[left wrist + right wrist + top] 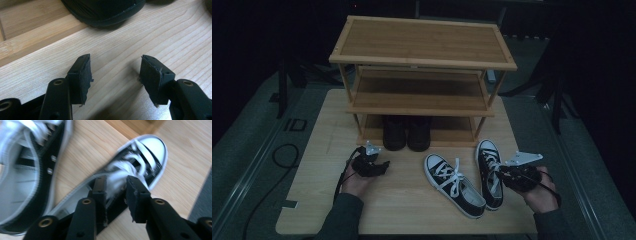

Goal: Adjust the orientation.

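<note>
Two black-and-white laced sneakers lie on the wooden table. The left sneaker is angled, toe toward the rack. The right sneaker points straight at the rack. My right gripper is at that shoe's right side; in the right gripper view its jaws are narrowed around the right sneaker's side wall and tongue, and the picture is blurred. My left gripper is held low over the table in front of a pair of black boots, open and empty.
A three-tier bamboo shoe rack stands at the back of the table; the boots sit on its bottom shelf. The middle and top shelves are bare. A black cable lies on the grey floor at left.
</note>
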The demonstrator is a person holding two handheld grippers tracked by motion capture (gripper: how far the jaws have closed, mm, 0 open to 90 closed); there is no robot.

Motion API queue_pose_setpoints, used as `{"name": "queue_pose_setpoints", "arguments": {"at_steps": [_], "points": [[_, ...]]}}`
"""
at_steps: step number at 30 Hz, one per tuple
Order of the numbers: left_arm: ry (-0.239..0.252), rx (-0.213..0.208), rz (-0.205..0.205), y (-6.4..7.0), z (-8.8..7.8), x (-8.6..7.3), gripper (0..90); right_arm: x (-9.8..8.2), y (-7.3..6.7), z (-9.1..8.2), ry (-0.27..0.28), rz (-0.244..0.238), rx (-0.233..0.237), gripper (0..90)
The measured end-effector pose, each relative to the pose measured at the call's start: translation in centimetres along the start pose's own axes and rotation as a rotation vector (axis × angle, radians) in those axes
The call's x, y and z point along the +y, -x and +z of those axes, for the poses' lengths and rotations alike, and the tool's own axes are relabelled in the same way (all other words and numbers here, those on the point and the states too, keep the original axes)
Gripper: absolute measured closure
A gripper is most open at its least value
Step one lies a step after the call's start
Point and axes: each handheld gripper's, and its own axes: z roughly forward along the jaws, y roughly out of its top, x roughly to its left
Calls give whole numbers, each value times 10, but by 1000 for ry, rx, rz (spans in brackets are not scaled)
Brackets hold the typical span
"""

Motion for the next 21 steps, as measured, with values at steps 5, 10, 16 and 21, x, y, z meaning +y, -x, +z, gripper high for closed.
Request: {"name": "queue_pose_setpoints", "arguments": {"at_steps": [5, 10, 16, 21], "points": [[0, 0, 0, 0, 0, 0, 426, -5, 0, 10, -36, 54, -5, 554], [0, 0, 0, 0, 0, 0, 426, -4, -1, 24, -87, 72, -40, 514], [-1, 0, 2, 0, 0, 0, 426, -3, 2, 41, -138, 142, -55, 557], [-1, 0, 3, 0, 0, 0, 426, -2, 1, 45, -163, 141, -56, 780]]}}
